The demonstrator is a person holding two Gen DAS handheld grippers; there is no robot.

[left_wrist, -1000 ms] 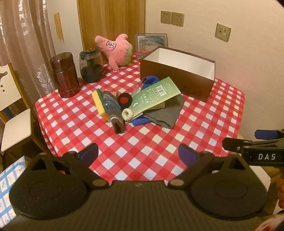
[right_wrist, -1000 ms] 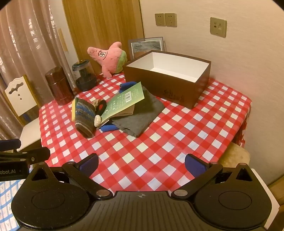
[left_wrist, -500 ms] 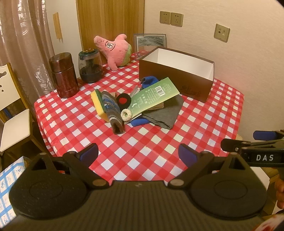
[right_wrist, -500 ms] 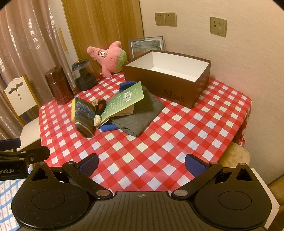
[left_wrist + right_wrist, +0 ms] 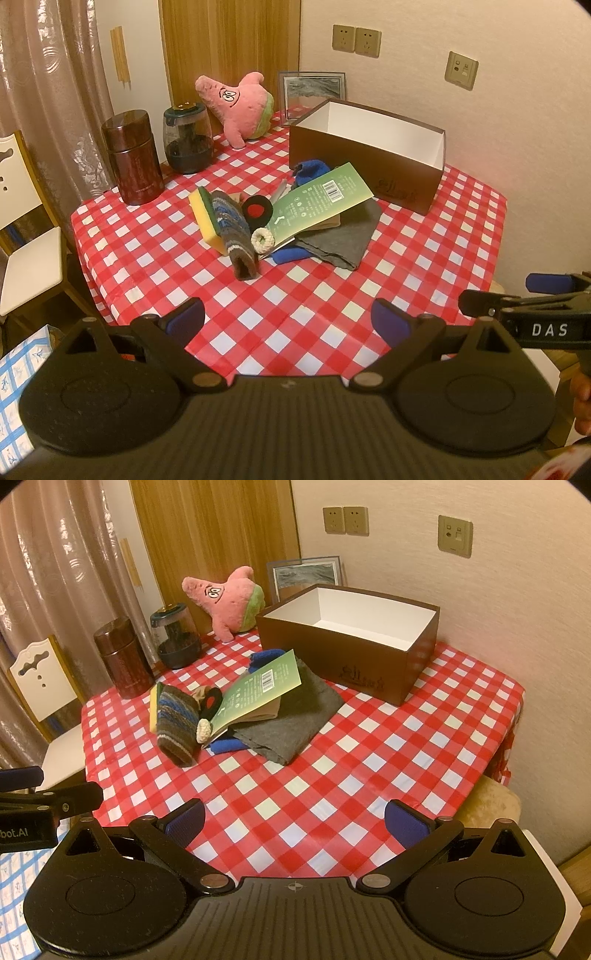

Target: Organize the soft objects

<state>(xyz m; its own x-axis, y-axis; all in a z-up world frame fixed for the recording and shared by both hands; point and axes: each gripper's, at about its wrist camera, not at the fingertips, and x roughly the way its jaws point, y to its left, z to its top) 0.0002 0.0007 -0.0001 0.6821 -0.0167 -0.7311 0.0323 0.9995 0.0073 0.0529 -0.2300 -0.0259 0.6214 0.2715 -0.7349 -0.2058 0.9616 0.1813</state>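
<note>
Both tongs (image 5: 288, 321) (image 5: 294, 821) agape above tablecloth (image 5: 321, 306).

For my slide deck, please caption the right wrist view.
Open right gripper hovers over a checked table with a pile of soft things beside an empty brown box.

The table (image 5: 314, 295), covered in a red-and-white checked cloth, carries an open brown box (image 5: 369, 173) near the wall, with a framed picture (image 5: 314, 92) and a pink starfish plush (image 5: 240, 103) behind it. A brown canister (image 5: 133, 162) and a dark glass jar (image 5: 188, 140) stand at the far left. In the middle lies a heap: yellow sponge (image 5: 205, 218), striped knit sock (image 5: 232, 232), grey cloth (image 5: 340, 240), blue fabric (image 5: 291, 254) and a green packet (image 5: 321, 199) on top.
</note>
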